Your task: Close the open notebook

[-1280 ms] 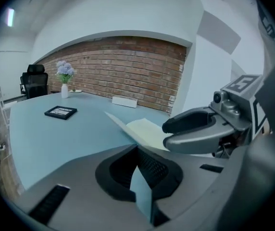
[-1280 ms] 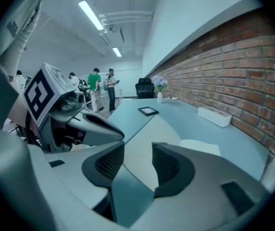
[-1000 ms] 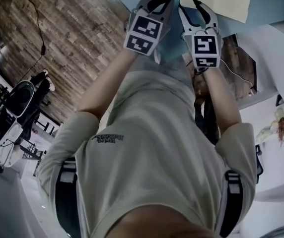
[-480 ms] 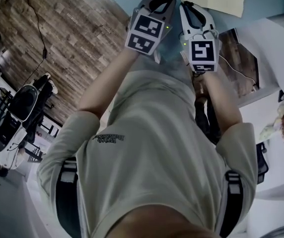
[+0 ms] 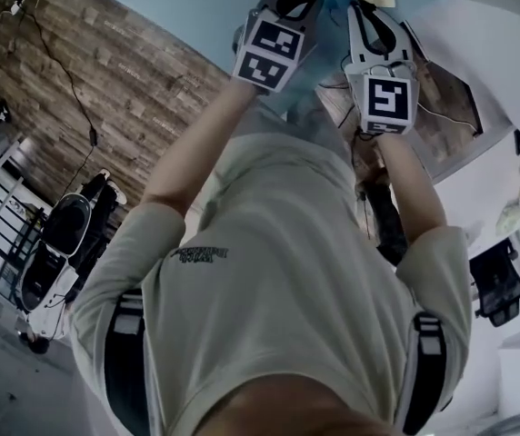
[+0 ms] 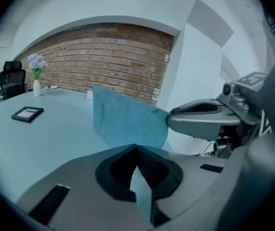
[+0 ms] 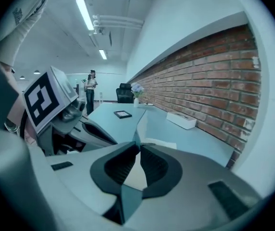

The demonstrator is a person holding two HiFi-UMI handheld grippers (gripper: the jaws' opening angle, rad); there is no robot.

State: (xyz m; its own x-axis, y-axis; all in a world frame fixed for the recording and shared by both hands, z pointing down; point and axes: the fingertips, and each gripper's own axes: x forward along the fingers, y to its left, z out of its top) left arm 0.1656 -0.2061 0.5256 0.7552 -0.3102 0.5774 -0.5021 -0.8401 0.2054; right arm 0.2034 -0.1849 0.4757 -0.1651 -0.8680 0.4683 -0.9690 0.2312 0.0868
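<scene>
Holding notebook cover upright over counter. Left tongs clenched on its thin edge. Right tongs closing on another edge, sheet pinched between pads. Risk: uneven pull between the two thin pinches may crease, tear or drop it.

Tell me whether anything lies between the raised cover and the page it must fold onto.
Nothing visible does. The cover stands raised, and what shows of the page beside it is bare.
</scene>
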